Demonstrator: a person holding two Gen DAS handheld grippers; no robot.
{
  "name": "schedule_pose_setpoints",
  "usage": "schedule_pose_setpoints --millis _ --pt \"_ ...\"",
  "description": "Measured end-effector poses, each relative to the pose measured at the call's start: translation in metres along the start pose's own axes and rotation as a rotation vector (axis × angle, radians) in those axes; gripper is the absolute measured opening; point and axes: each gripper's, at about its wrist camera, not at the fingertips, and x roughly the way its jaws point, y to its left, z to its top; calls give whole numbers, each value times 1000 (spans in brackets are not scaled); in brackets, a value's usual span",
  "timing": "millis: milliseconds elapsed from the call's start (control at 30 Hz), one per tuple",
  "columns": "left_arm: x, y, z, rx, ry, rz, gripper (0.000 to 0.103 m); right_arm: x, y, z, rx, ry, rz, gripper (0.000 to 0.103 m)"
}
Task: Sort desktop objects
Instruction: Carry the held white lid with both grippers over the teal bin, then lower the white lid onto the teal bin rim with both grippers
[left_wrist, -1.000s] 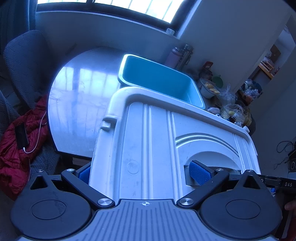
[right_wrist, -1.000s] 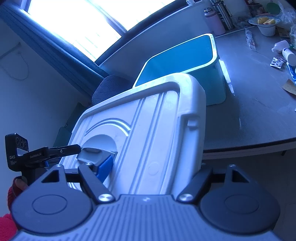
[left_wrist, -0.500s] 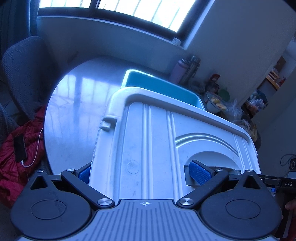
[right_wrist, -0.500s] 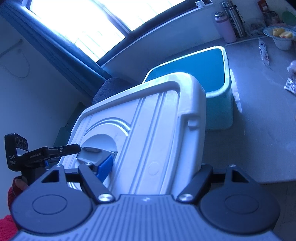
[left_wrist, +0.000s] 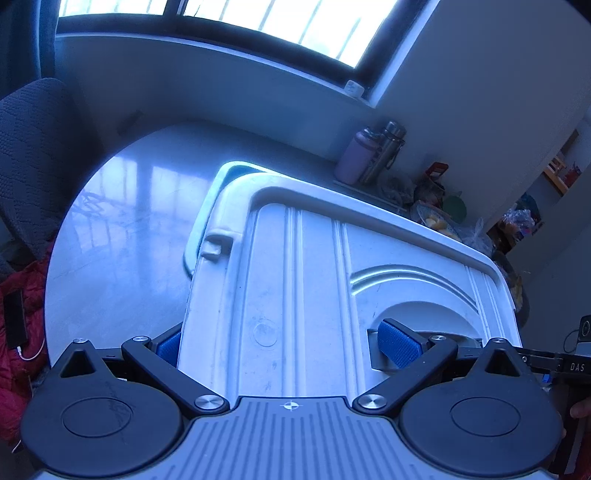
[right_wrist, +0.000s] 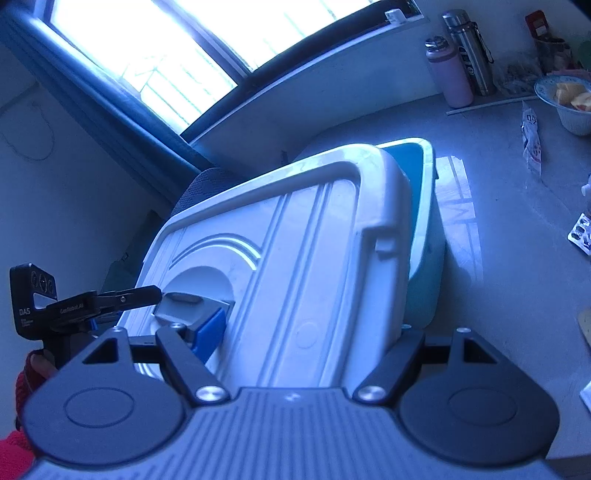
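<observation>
While both tools clamp it, the ribbed white plastic lid (left_wrist: 314, 295) hangs over the teal plastic bin (right_wrist: 424, 229).
Left tool (left_wrist: 284, 341) and right tool (right_wrist: 306, 332) each grip an end; the bin apparently sits on the grey round tabletop (left_wrist: 122, 221).

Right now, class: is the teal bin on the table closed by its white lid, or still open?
Still open: the white lid is held tilted in front of the teal bin, whose far inner corner shows.

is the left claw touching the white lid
Touching. In the left wrist view the left claw has its blue pads pressed on the white lid, one at the edge, one in the recess.
</observation>
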Motion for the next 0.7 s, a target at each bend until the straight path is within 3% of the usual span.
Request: schedule_pose_setpoints --millis 700 --pt "115 31 104 8 74 -8 102 74 -42 79 70 14 -38 77"
